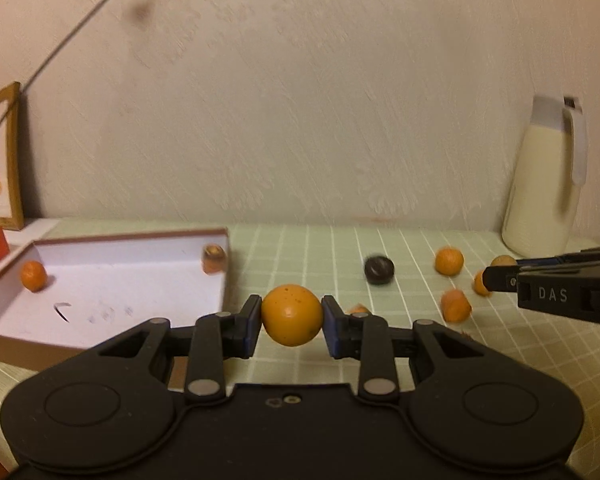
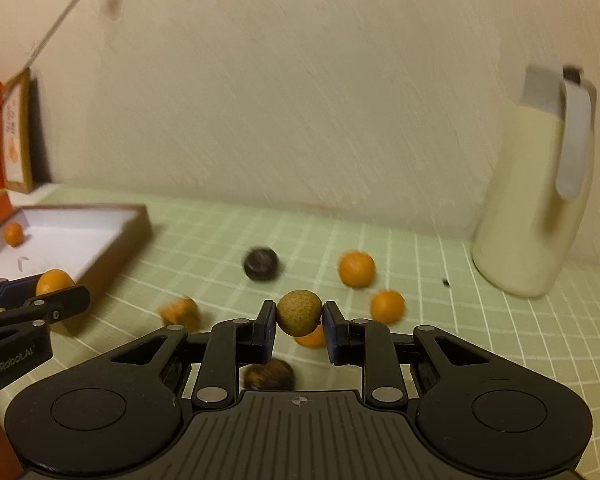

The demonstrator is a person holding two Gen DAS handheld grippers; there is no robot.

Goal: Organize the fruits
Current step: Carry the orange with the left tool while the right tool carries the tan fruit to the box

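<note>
The surface (image 2: 440, 320), under its pale green checked cloth, fills my view. The cream jug (image 2: 540, 200) with a grey handle stands at its far right against the wall. Far left I've got the shallow brown box (image 1: 140, 236) with a white floor; one small orange fruit (image 1: 33, 276) sits in its far-left corner and a brownish one (image 1: 214, 258) in the far-right corner.

My left gripper (image 1: 292, 322) is clamped on a speckled orange fruit (image 1: 292, 316), with the fingers (image 1: 250, 326) pressing both sides, and it hangs over the cloth just right of the box.

My right gripper (image 2: 299, 326) is squeezed narrow around an olive-brown speckled fruit (image 2: 299, 312), held clear of the cloth too.

Loose on the cloth between box and jug I see a dark, near-black fruit (image 2: 261, 264), two round orange ones (image 2: 356, 268) (image 2: 387, 306), a blurred orange piece (image 2: 180, 312) nearer the box, and a brown one (image 2: 269, 376) just under my right fingers. Motion blur smears most of them.
</note>
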